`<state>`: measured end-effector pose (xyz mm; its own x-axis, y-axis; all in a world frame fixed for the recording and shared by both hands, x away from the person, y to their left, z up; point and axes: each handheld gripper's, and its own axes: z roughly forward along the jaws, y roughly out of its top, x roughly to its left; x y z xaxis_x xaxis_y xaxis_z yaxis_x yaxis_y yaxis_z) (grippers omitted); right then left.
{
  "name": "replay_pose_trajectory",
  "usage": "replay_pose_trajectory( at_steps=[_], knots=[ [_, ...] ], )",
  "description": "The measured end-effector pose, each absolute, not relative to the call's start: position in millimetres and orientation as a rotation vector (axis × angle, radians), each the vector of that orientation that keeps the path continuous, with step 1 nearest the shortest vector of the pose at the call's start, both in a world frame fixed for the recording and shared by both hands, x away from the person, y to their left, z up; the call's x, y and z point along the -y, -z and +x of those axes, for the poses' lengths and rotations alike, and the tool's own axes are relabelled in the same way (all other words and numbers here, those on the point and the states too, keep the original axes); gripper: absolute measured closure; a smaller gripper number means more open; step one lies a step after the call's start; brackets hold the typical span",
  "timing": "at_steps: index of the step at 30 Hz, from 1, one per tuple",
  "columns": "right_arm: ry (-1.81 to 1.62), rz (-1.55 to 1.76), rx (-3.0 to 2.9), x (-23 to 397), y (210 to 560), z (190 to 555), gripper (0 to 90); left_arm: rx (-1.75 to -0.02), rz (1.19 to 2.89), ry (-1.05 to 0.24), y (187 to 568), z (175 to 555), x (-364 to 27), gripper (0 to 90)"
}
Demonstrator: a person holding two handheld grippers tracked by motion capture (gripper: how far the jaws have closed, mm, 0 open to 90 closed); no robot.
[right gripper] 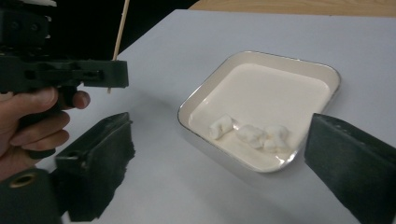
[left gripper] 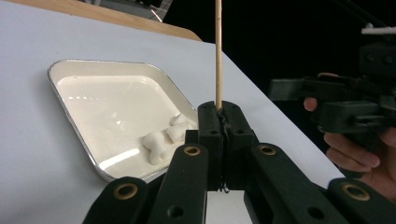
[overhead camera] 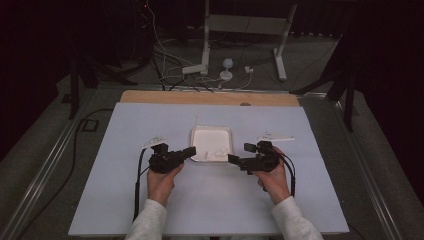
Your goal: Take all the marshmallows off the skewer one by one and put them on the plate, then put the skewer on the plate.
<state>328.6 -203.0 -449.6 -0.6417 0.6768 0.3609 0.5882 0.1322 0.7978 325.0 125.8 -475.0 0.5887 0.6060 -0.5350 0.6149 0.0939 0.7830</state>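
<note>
Left claw (left gripper: 219, 116): clamped on stick (left gripper: 218, 51) — keep it upright.
Right claw (right gripper: 219, 163): jaws apart — pinch one marshmallow (right gripper: 221, 126) gently in tray (right gripper: 261, 58).

1. The worktop (overhead camera: 150, 210) is covered with a pale blue-grey sheet; a strip of bare wood (overhead camera: 165, 97) shows along its far edge.
2. The floor (overhead camera: 40, 150) around it is grey carpet, with metal rails (overhead camera: 47, 165) running along both sides of the worktop.
3. Beyond the worktop stands a white metal frame (overhead camera: 245, 25) on two long feet.
4. White and dark cables (overhead camera: 165, 65) lie tangled on the floor near that frame, beside a small white round-topped device (overhead camera: 227, 67).
5. Dark stand legs (overhead camera: 95, 70) rise at left and right.
6. The back of the room is in near darkness; dim light falls on the worktop.
</note>
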Motion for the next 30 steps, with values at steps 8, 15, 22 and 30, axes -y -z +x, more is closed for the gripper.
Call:
replay_pose_trajectory(
  at_steps=[8, 15, 22, 30],
  knots=[
    [-1.552, 1.339, -2.256, 223.1, 454.2, 324.2, 5.2, -1.100, 1.575, 0.006, 477.4, 334.3, -116.8, 89.7],
    [-1.527, 1.333, -2.243, 232.7, 454.7, 318.8, 5.3, -1.149, 1.581, -0.004, 481.9, 344.6, -109.0, 89.5],
    [-1.501, 1.341, -2.233, 237.0, 456.9, 315.2, 5.6, -1.202, 1.602, 0.002, 493.3, 352.8, -100.9, 89.2],
    [-1.495, 1.337, -2.221, 239.3, 456.3, 313.8, 5.9, -1.255, 1.613, -0.003, 503.1, 358.6, -94.2, 89.2]
  ],
)
